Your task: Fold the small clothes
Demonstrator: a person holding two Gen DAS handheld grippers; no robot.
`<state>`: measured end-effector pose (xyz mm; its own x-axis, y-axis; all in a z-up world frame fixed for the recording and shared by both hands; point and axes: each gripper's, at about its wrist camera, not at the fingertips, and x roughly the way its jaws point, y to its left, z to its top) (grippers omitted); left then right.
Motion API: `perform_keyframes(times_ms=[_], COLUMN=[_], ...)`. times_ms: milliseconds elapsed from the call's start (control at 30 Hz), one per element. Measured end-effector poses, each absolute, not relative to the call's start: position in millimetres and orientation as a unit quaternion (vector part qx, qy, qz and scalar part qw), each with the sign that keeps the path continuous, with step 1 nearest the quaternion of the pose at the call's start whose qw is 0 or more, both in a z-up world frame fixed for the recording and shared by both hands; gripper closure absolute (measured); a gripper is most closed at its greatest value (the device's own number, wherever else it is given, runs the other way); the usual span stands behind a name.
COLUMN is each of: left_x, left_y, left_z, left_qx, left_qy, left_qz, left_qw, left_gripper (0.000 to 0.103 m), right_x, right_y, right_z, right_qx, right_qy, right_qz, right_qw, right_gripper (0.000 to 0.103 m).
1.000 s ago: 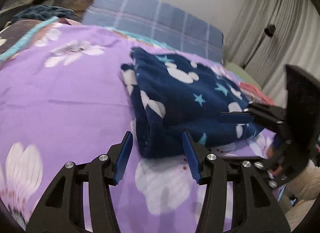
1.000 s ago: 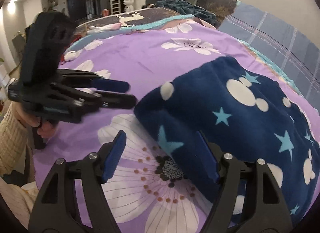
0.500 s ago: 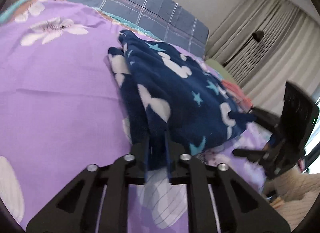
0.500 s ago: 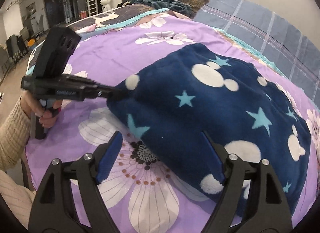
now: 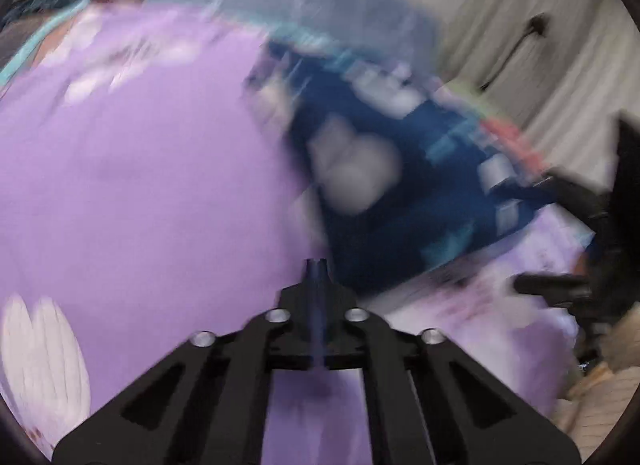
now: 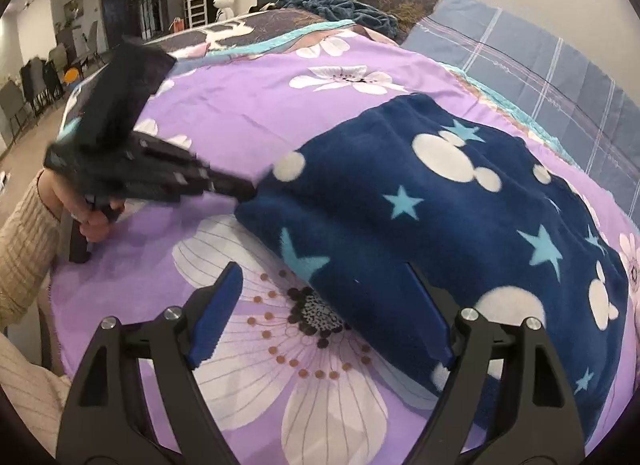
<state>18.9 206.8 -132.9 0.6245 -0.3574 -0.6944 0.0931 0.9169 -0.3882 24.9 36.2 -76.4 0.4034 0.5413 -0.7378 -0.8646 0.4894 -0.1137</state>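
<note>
A home bedroom: floral bedspread, curtains (chairs beyond).

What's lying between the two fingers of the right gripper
In the right wrist view, the right gripper stands open over the purple floral bedsheet; the near corner of the folded navy fleece garment with stars lies between its fingers.

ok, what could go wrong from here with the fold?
1. Left gripper has just closed fully at the blue fleece garment corner. Little or no fabric shows between its jaws, so the corner may slip on lifting.
2. Right gripper, jaws just opening, straddles the near edge with one jaw over the purple bedsheet. Closing could pinch the sheet too.
</note>
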Motion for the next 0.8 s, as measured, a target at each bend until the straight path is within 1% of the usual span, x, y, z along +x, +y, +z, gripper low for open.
perform_keyframes(times_ms=[33,100,167,200,233,267,333,433,467,500,533,600,633,700,767,800], left_x=[16.7,13.3,9.6,7.8,6.2,4.4,-0.1,-2.5,-1.3,-2.4,-3.0,-3.2,-4.4,-3.6,-0.4,4.2], left_y=[215.2,217.0,217.1,219.0,223.6,227.7,237.4,247.3,248.7,252.0,256.1,264.3,267.6,270.0,270.2,269.2], left_z=[-129.5,-123.4,-121.2,-119.6,-116.6,-114.0,-108.4,-103.7,-103.3,-103.6,-104.3,-104.7,-103.7,-99.1,-91.5,-88.2], left_qx=[-0.188,-0.18,-0.173,-0.174,-0.18,-0.186,-0.195,-0.201,-0.202,-0.205,-0.213,-0.224,-0.226,-0.225,-0.216,-0.21], left_qy=[0.403,0.394,0.392,0.389,0.381,0.374,0.357,0.347,0.348,0.349,0.349,0.348,0.346,0.34,0.328,0.323], left_qz=[-0.135,-0.126,-0.12,-0.117,-0.111,-0.108,-0.096,-0.076,-0.068,-0.06,-0.056,-0.053,-0.051,-0.052,-0.065,-0.076], left_qw=[0.885,0.892,0.895,0.897,0.9,0.902,0.908,0.913,0.913,0.912,0.911,0.909,0.909,0.911,0.917,0.92], left_gripper=[0.103,0.103,0.103,0.1,0.094,0.091,0.081,0.076,0.075,0.074,0.074,0.074,0.074,0.074,0.063,0.048], right_x=[23.3,15.1,3.3,-1.6,-5.8,-9.4,-15.2,-25.5,-29.6,-30.4,-28.5,-22.2,-22.5,-26.5,-28.7,-28.0], right_y=[42.8,56.9,67.7,70.8,74.7,79.1,89.1,105.9,112.8,116.9,122.9,133.2,133.5,127.4,119.8,118.0], right_z=[-80.8,-87.4,-92.7,-96.6,-100.6,-105.1,-115.8,-131.9,-137.3,-138.9,-140.9,-145.0,-143.4,-129.3,-114.2,-112.8], right_qx=[-0.256,-0.275,-0.308,-0.326,-0.346,-0.366,-0.405,-0.459,-0.477,-0.483,-0.49,-0.49,-0.482,-0.452,-0.425,-0.426], right_qy=[0.325,0.311,0.279,0.264,0.248,0.234,0.203,0.138,0.101,0.086,0.084,0.113,0.117,0.138,0.147,0.15], right_qz=[0.439,0.438,0.424,0.415,0.406,0.394,0.367,0.338,0.329,0.326,0.325,0.339,0.342,0.365,0.375,0.378], right_qw=[0.798,0.798,0.805,0.807,0.809,0.81,0.813,0.81,0.809,0.808,0.805,0.795,0.798,0.802,0.811,0.808], right_gripper=[0.021,0.021,0.021,0.021,0.021,0.021,0.021,0.022,0.023,0.03,0.05,0.083,0.087,0.092,0.093,0.093])
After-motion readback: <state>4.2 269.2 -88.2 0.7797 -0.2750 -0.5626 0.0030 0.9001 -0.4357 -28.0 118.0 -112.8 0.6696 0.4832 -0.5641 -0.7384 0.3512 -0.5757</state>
